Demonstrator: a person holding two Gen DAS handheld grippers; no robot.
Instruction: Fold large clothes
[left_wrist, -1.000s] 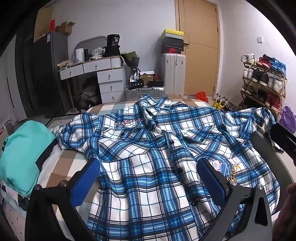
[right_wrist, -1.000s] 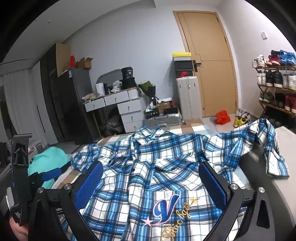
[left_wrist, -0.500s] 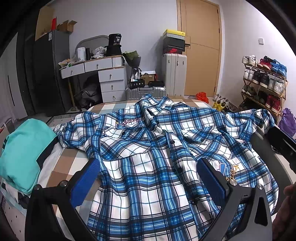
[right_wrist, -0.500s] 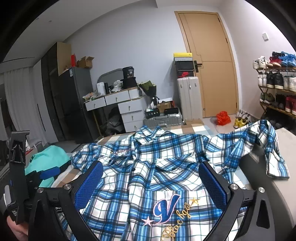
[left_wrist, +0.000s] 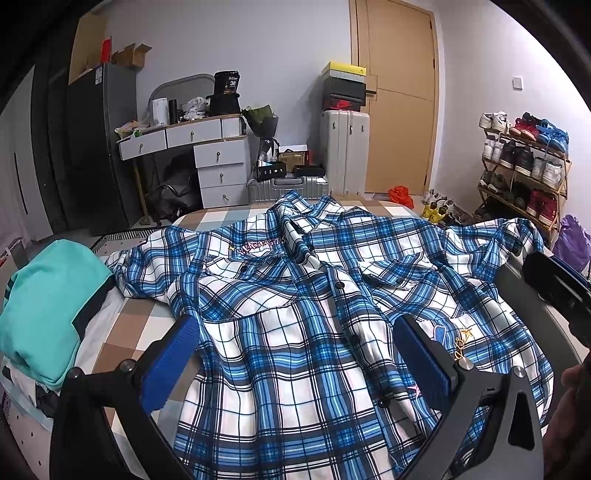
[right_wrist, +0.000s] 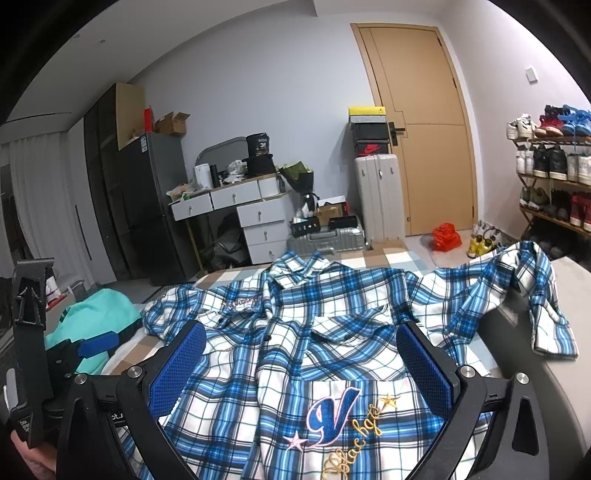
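Note:
A blue and white plaid shirt (left_wrist: 303, 325) lies spread front-up on the bed, collar toward the far end, buttoned down the middle. Its embroidered V logo (right_wrist: 332, 410) shows low in the right wrist view, and one sleeve (right_wrist: 543, 310) drapes over a grey edge at the right. My left gripper (left_wrist: 295, 354) hovers open over the shirt's lower left half, nothing between its blue pads. My right gripper (right_wrist: 301, 365) hovers open above the logo side, also empty. Each gripper shows at the edge of the other's view.
A folded teal garment (left_wrist: 44, 302) sits on the bed's left side. Beyond the bed stand a white drawer desk (left_wrist: 207, 162), a silver suitcase (left_wrist: 345, 151), a wooden door (left_wrist: 399, 96) and a shoe rack (left_wrist: 524, 162) at the right. A hand (left_wrist: 570, 402) shows at the right edge.
Both grippers drifted only slightly; the left view shifted a little toward the shirt. The shirt lies as before and both grippers stay open.

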